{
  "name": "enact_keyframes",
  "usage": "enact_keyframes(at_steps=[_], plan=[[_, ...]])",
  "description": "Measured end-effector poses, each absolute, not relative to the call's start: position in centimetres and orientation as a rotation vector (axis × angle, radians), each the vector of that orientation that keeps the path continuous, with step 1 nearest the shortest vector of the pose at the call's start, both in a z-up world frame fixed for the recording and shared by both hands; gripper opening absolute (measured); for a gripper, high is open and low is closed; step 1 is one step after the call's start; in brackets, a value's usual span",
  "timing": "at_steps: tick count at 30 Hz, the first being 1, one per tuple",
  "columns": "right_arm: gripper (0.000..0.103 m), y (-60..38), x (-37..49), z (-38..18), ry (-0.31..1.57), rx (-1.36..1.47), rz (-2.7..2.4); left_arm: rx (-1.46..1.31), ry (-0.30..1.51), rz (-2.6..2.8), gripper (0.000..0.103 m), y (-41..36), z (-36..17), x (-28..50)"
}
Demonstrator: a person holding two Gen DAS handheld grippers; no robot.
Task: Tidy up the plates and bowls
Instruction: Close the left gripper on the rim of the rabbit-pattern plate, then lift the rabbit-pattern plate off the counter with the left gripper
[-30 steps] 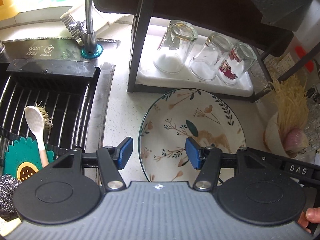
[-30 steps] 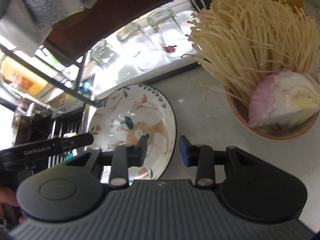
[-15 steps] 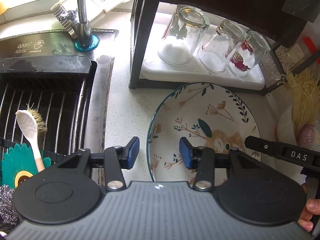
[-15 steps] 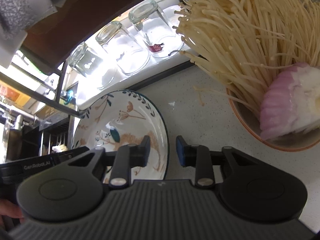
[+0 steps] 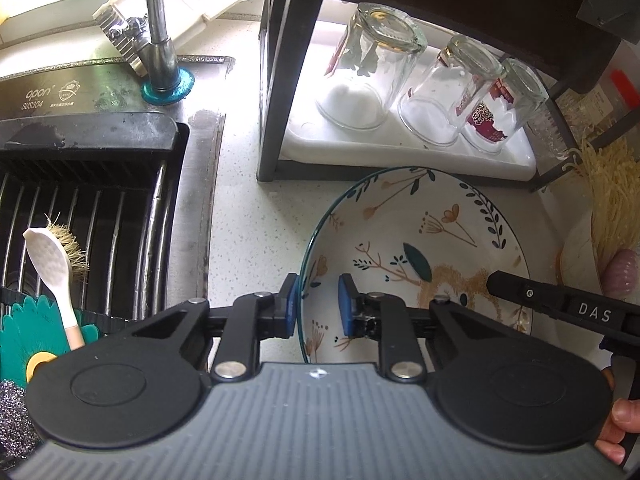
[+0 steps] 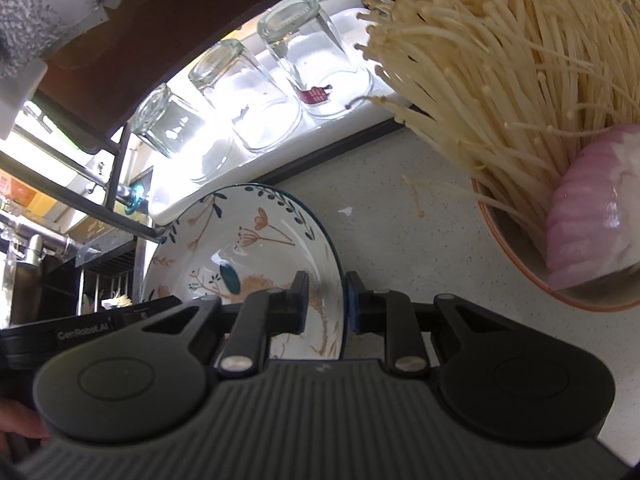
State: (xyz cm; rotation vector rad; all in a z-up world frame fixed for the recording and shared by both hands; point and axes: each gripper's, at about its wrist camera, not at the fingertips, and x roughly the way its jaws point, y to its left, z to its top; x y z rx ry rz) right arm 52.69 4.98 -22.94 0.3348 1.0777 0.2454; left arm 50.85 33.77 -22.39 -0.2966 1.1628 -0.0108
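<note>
The plate sits on the counter, in front of the rack with three glasses. The left gripper has its pads on both sides of the plate's left rim, with a small gap. The right gripper pinches the right rim. If one side lifts first, the plate could tip, slip out and hit the glasses or the bowl of mushrooms.

counter | floral plate | rack | mushroom bowl
</note>
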Motion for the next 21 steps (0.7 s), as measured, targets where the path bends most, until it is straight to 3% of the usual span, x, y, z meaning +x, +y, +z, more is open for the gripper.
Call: enact_keyframes(at_steps=[12, 21], plan=[[0.018, 3.7, 52.6, -23.0, 1.082, 0.396, 0.266, -0.292, 1.139, -0.010, 0.019, 33.7, -21.9, 50.1], [0.018, 2.2, 50.3, -20.1, 1.025, 0.411, 0.283, -0.279, 1.055, -0.029, 0.016, 32.6, -18.0, 48.4]])
